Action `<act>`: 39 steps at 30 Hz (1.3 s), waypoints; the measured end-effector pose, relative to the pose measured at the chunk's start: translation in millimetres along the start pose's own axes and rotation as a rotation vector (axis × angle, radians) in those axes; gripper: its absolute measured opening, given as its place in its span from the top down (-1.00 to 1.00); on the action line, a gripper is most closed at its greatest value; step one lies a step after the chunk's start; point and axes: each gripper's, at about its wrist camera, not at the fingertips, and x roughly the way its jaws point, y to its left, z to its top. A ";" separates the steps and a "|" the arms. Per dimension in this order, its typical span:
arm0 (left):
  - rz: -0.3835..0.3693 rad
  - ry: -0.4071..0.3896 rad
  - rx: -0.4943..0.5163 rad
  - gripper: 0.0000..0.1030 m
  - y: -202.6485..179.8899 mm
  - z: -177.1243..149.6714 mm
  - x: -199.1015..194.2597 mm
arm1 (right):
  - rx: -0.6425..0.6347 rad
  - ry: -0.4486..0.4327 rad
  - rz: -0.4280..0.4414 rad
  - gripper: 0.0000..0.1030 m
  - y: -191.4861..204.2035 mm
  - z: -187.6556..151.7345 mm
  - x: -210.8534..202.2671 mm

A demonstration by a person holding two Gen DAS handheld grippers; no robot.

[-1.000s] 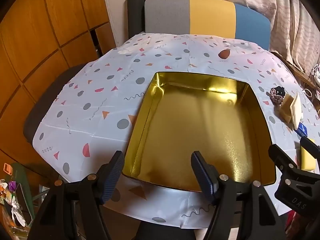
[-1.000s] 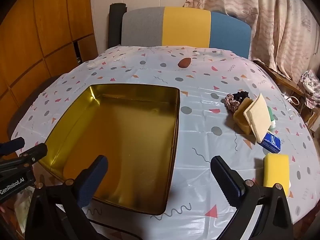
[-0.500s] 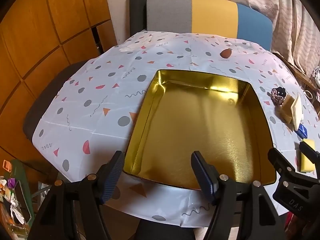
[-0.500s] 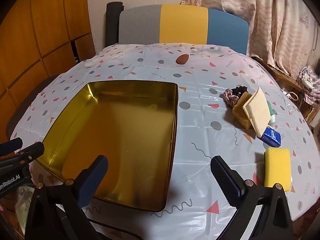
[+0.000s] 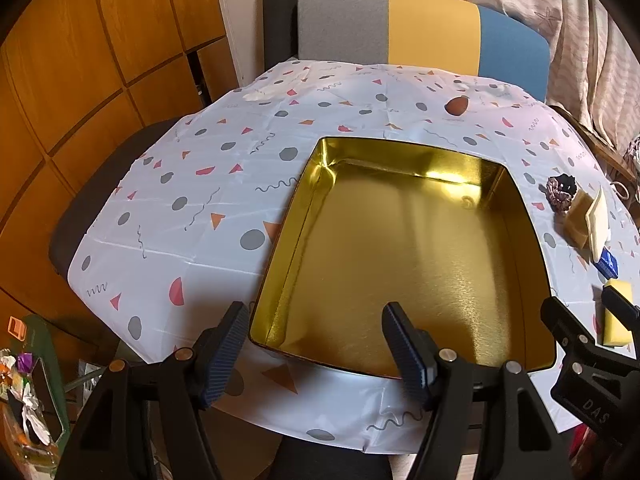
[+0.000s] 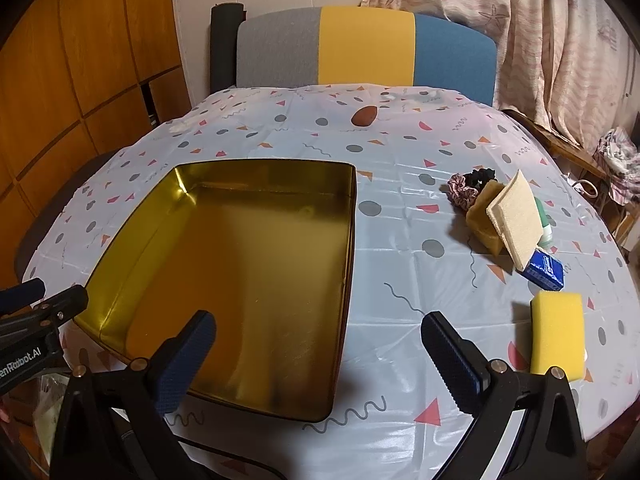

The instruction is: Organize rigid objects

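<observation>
An empty gold tin tray (image 6: 352, 216) lies on the patterned tablecloth; it also shows in the left wrist view (image 5: 524, 224). At the right lie a yellow sponge (image 6: 557, 332), a small blue box (image 6: 546, 270), a beige pad (image 6: 514, 220) leaning on a tan block (image 6: 482, 212), a green-white bottle (image 6: 545, 226) and scrunchies (image 6: 466, 188). A brown oval object (image 6: 364, 115) sits at the back. My left gripper (image 5: 316, 344) is open and empty at the tray's near edge. My right gripper (image 6: 320, 354) is open and empty, above the tray's near right corner.
A grey, yellow and blue chair (image 6: 368, 50) stands behind the table. Wooden cabinets (image 5: 80, 60) are on the left, curtains (image 6: 560, 40) on the right. A cluttered bin (image 5: 28, 392) sits low at the left. The tablecloth's edge (image 5: 320, 436) hangs near me.
Both grippers have pulled back and risen a little, so more of the table shows. Nothing on the table has moved. Both grippers stay open.
</observation>
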 end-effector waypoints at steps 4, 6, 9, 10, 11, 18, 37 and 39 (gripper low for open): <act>0.007 -0.006 0.008 -0.36 -1.5 0.4 -1.3 | 0.004 0.001 0.000 -1.00 -1.6 -0.4 0.3; 0.010 -0.009 0.010 -0.36 -2.4 -0.4 -1.3 | 0.003 -0.001 -0.001 -1.00 -1.4 -0.6 -0.3; 0.009 -0.005 0.008 -0.36 -2.0 -0.4 -1.3 | 0.000 -0.005 -0.001 -1.00 -1.2 -0.3 -1.1; 0.008 -0.003 0.009 -0.36 -2.4 -0.7 -1.2 | -0.001 -0.005 -0.002 -1.00 -1.1 -0.3 -1.0; 0.008 -0.002 0.009 -0.36 -2.4 -0.9 -1.1 | 0.000 -0.006 -0.001 -1.00 -1.2 -0.4 -0.9; 0.006 0.000 0.011 -0.36 -2.2 -0.9 -0.6 | 0.007 -0.002 0.001 -1.00 -2.1 -0.6 -0.3; 0.009 0.012 0.009 -0.36 -4.1 -3.6 3.1 | 0.025 0.002 0.005 -1.00 -5.4 -3.1 0.8; 0.012 0.013 0.011 -0.36 -4.1 -3.7 2.9 | 0.025 0.002 0.006 -1.00 -5.6 -3.4 0.8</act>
